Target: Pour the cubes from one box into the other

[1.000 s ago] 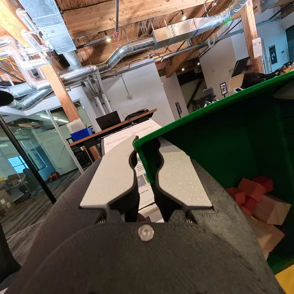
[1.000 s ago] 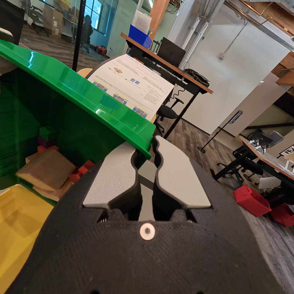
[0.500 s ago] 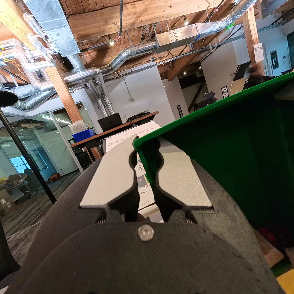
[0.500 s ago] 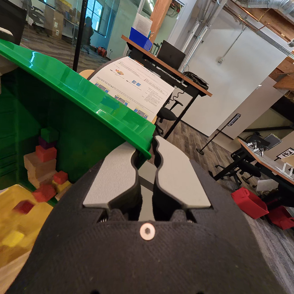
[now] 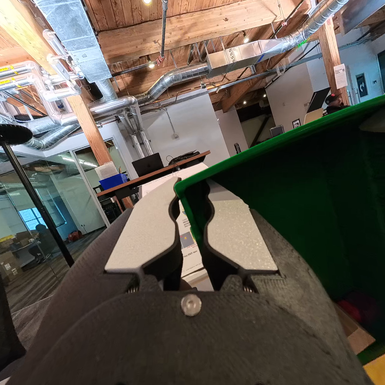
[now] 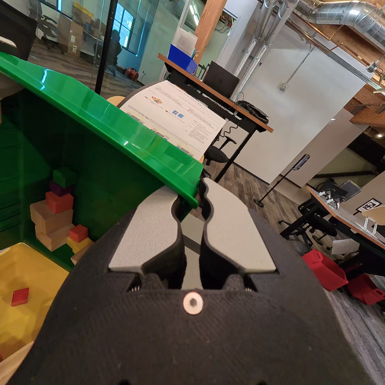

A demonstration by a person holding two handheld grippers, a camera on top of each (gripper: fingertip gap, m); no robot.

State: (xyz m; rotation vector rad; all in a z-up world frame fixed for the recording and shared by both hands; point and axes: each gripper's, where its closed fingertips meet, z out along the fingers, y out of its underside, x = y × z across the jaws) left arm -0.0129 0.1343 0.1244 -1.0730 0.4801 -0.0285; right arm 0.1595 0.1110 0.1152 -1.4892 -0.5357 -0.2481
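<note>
The left gripper (image 5: pixel 190 205) and the right gripper (image 6: pixel 190 205) are each pinching a rim corner of the green box (image 6: pixel 100 116), nearly closed on it, and are holding it tipped so that the cubes (image 6: pixel 59 202) are sliding out. Just below, the yellow box (image 6: pixel 25 277) is receiving them, with a red cube (image 6: pixel 20 296) already lying inside. Farther off, a printed sheet (image 6: pixel 177 116) is standing behind the boxes.

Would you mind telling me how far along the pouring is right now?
Partly done: a red cube already lies in the yellow box. In hand: the left gripper and right gripper clamp the tilted green box. Left: the cubes piled inside it.
</note>
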